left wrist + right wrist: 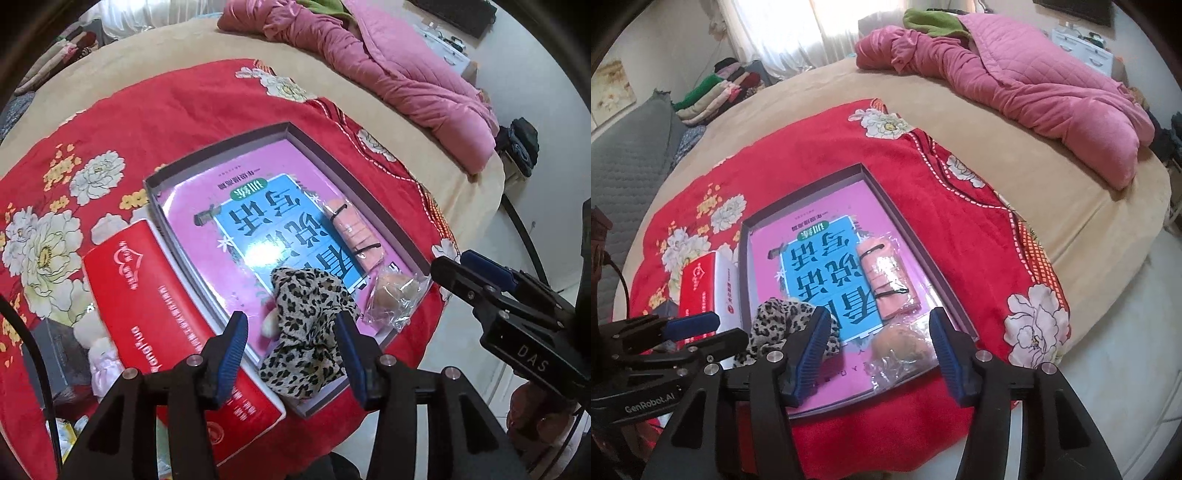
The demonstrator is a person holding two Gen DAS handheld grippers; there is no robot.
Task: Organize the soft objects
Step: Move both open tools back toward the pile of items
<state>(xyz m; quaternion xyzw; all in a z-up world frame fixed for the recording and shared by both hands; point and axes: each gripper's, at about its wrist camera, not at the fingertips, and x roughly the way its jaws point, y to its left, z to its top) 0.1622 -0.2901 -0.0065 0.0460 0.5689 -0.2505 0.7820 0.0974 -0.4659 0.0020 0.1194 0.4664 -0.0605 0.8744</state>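
Observation:
A shallow open box (221, 146) (798, 206) with a pink and blue book in its bottom lies on a red floral blanket (155, 110) (960, 206). In it lie a leopard-print cloth (310, 332) (783, 317), a rolled pink cloth tied with black bands (356, 232) (890, 284), and a clear bag with beige soft items (395, 295) (901, 347). My left gripper (291, 339) is open, its fingers either side of the leopard cloth. My right gripper (879, 343) is open above the clear bag.
A red box lid (155, 325) (698, 284) lies left of the box. A small plush toy (96, 343) and a dark box (59, 354) lie by it. A pink quilt (388, 74) (1034, 85) lies at the back of the bed. Folded clothes (716, 92) are stacked far left.

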